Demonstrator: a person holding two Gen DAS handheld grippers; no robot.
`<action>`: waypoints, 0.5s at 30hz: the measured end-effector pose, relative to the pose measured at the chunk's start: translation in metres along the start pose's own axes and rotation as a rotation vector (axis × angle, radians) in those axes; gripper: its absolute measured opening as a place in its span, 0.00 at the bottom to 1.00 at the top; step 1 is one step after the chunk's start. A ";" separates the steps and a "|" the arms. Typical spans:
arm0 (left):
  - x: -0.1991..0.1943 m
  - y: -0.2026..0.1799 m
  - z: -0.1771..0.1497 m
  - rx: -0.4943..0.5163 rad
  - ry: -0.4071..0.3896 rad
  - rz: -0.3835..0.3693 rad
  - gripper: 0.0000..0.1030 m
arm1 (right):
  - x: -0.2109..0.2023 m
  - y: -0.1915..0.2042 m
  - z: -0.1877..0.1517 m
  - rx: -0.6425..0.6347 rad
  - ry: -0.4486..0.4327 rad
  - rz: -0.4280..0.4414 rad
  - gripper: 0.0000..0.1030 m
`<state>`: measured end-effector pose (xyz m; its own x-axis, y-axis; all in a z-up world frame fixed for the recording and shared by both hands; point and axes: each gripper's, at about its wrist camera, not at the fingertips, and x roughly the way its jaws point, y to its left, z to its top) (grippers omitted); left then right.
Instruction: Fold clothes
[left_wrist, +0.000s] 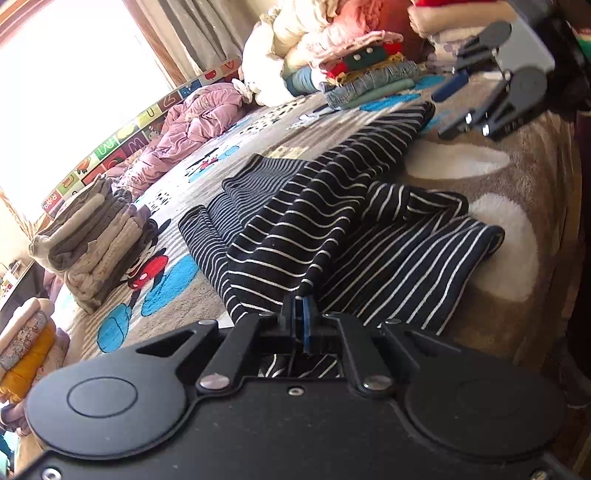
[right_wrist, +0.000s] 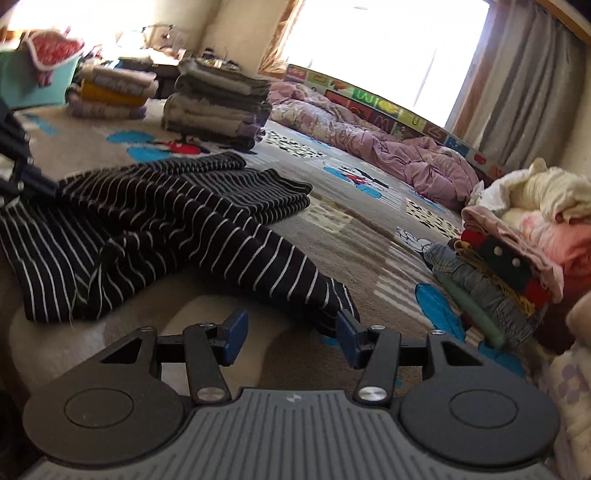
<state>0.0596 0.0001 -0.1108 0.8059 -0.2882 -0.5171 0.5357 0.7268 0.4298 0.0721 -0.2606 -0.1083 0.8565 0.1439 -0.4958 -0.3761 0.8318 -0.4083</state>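
A black cotton garment with thin white stripes (left_wrist: 332, 229) lies crumpled and half spread across the beige plush carpet printed with blue-and-red cartoon mice (left_wrist: 177, 273), one sleeve trailing toward my right side. My left gripper (left_wrist: 300, 314) is pressed together on a bunched fold at the garment's near edge, the cloth pinched between its blue pads. My right gripper (right_wrist: 291, 332) hangs just off the sleeve's cuff with its blue pads spread and nothing between them. Around the garment stand folded stacks: grey and cream knits (right_wrist: 218, 99), a yellow-and-white pile (right_wrist: 110, 92), and denim with red and green pieces (right_wrist: 495, 284). A rumpled mauve quilt (right_wrist: 388, 147) lies along the alphabet-printed play fence (right_wrist: 399, 110) beneath the bright window (right_wrist: 388, 40).
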 end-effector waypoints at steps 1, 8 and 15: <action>-0.002 0.004 0.000 -0.031 -0.012 -0.010 0.03 | 0.003 0.009 -0.001 -0.083 0.015 -0.036 0.52; -0.004 0.022 -0.004 -0.174 -0.048 -0.052 0.03 | 0.022 0.015 -0.006 -0.248 -0.011 -0.154 0.50; -0.010 0.048 -0.015 -0.378 -0.089 -0.123 0.03 | 0.007 -0.011 0.026 -0.187 -0.091 -0.086 0.03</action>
<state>0.0736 0.0477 -0.0963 0.7690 -0.4283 -0.4746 0.5125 0.8568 0.0573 0.0913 -0.2546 -0.0876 0.9132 0.1318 -0.3857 -0.3525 0.7304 -0.5851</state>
